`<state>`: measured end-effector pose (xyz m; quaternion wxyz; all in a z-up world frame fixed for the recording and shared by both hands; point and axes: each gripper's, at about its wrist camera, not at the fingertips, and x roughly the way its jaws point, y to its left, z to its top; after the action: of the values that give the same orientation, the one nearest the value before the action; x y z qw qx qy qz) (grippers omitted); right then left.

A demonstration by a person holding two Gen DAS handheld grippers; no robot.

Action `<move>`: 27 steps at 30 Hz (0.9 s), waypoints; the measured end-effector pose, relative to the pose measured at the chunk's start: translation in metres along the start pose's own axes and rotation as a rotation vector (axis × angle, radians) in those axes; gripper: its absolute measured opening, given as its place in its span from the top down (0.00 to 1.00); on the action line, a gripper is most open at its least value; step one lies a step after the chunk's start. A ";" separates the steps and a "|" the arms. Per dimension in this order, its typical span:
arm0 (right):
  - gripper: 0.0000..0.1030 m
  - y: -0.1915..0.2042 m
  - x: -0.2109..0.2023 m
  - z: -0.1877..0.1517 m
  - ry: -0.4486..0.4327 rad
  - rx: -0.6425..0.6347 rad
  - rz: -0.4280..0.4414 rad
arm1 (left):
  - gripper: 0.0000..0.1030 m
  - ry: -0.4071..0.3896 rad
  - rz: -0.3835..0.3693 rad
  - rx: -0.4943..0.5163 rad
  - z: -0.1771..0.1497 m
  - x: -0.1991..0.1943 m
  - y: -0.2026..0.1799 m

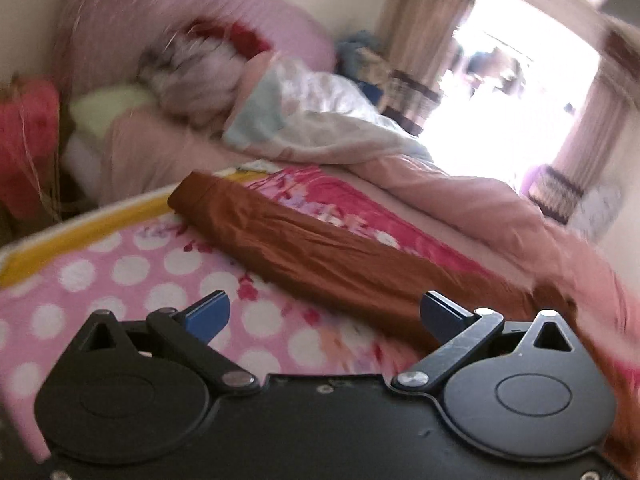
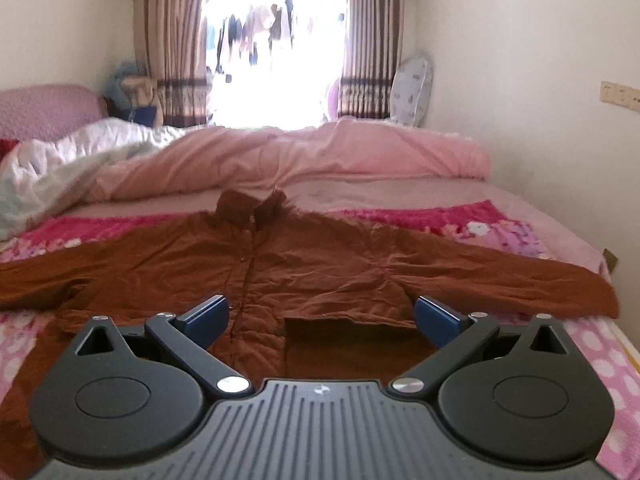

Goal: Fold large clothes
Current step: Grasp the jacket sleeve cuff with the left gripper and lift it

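I see the jacket (image 2: 280, 264) lying flat and face up on the blanket (image 2: 600, 364), collar away from me and both sleeves stretched out sideways, which I judge readies it for a first fold. Left of the jacket, my left gripper (image 1: 324, 314) hangs spread and empty beside the left sleeve (image 1: 304, 248); over the jacket's lower front my right gripper (image 2: 322, 314) hangs spread too, holding nothing. I can read no writing anywhere.
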<state>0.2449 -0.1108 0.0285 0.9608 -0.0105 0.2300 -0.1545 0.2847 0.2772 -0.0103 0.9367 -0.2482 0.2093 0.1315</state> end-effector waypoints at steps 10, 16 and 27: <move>0.00 0.028 0.080 0.003 0.109 0.003 -0.002 | 0.04 -0.012 0.087 -0.314 0.040 0.132 0.086; 0.00 0.041 0.109 0.000 0.163 -0.025 -0.011 | 0.09 -0.032 0.111 -0.411 0.047 0.166 0.112; 0.00 0.048 0.130 -0.004 0.202 -0.051 -0.018 | 0.80 -0.012 0.071 -0.477 0.061 0.193 0.120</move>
<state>0.3672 -0.1039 -0.0361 0.9306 -0.0213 0.3297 -0.1577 0.4320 0.4373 -0.0993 0.8475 -0.4542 0.1756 0.2114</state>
